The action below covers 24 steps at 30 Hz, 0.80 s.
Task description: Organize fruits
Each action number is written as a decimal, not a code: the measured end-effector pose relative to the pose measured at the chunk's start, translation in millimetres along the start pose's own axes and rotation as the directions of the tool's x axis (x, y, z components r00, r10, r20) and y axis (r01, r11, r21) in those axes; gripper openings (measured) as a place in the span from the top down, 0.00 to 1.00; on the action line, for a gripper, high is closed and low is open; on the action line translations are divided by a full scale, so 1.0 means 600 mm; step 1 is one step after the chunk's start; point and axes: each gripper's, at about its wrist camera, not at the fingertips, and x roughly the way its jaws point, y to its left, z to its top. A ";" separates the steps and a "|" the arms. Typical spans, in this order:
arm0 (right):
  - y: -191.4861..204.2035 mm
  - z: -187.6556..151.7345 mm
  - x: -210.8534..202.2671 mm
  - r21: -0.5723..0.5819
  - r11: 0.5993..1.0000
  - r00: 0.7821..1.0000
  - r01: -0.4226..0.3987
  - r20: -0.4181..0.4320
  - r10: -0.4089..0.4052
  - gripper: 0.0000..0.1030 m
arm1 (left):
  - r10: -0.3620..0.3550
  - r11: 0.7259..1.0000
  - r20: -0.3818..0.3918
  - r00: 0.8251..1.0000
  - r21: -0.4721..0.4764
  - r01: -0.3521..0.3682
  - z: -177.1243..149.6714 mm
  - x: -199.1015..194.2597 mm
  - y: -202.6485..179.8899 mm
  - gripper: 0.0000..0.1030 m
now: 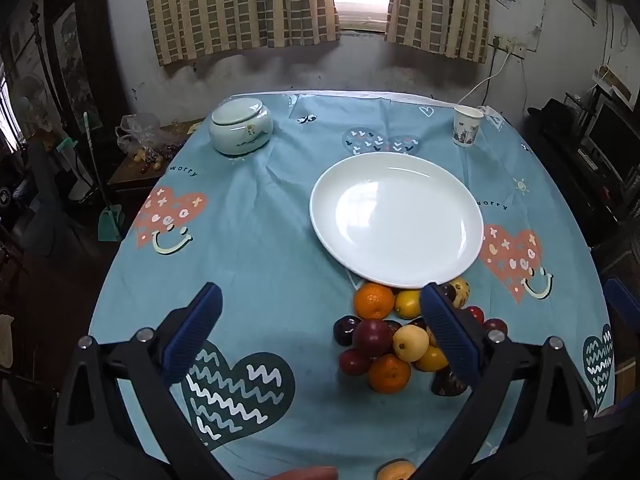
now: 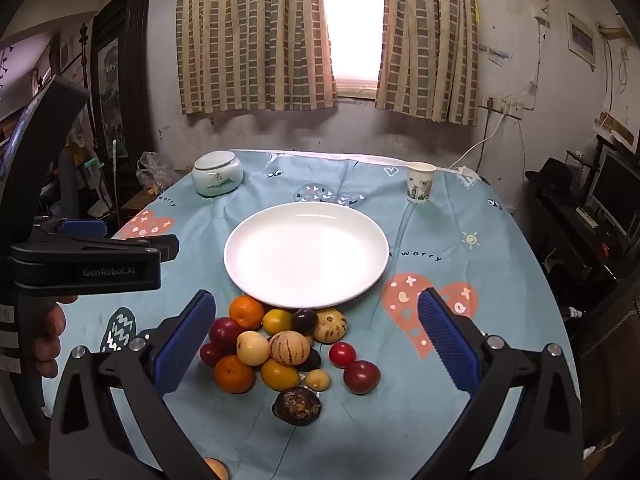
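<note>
A white plate (image 2: 306, 256) is sitting near the middle of the tabletop (image 2: 460, 420), on a light blue cloth printed with hearts, and it is holding nothing. The fruits (image 2: 280, 354) are lying in a loose heap on the cloth just in front of the plate's near rim. Two oranges, several dark red plums, yellow fruits and two striped pale melons are touching one another there. An orange (image 2: 247, 312) at the back of the heap is lying right at the plate's edge. A wrinkled dark fruit (image 2: 297, 406) is sitting at the near end of the heap. Another orange-coloured fruit (image 2: 216, 469) is lying apart from the rest at the bottom edge of the view.

At the far left of the tabletop a pale green ceramic jar (image 1: 241, 126) is standing with its lid on, so its contents are hidden. At the far right a paper cup (image 1: 466, 126) is standing upright; whether anything is in it cannot be told.

The left gripper (image 1: 322, 334) is hovering over the cloth to the left of the heap, its fingers spread wide with nothing between them. The right gripper (image 2: 316, 338) is hovering above the heap, its fingers also wide apart and clamped on nothing. In the right wrist view a hand (image 2: 50, 338) is gripping the left tool's handle.
</note>
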 end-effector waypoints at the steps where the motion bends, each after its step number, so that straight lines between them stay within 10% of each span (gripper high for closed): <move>1: -0.001 0.003 -0.001 -0.001 1.000 1.000 -0.001 0.001 0.001 0.01 | -0.002 1.000 -0.008 1.000 0.002 0.002 0.000 0.001 -0.001 0.02; 24: 0.009 -0.015 0.022 -0.009 0.997 0.996 -0.076 -0.046 0.075 0.01 | -0.002 1.000 0.033 0.999 0.016 0.001 -0.013 -0.003 -0.009 0.02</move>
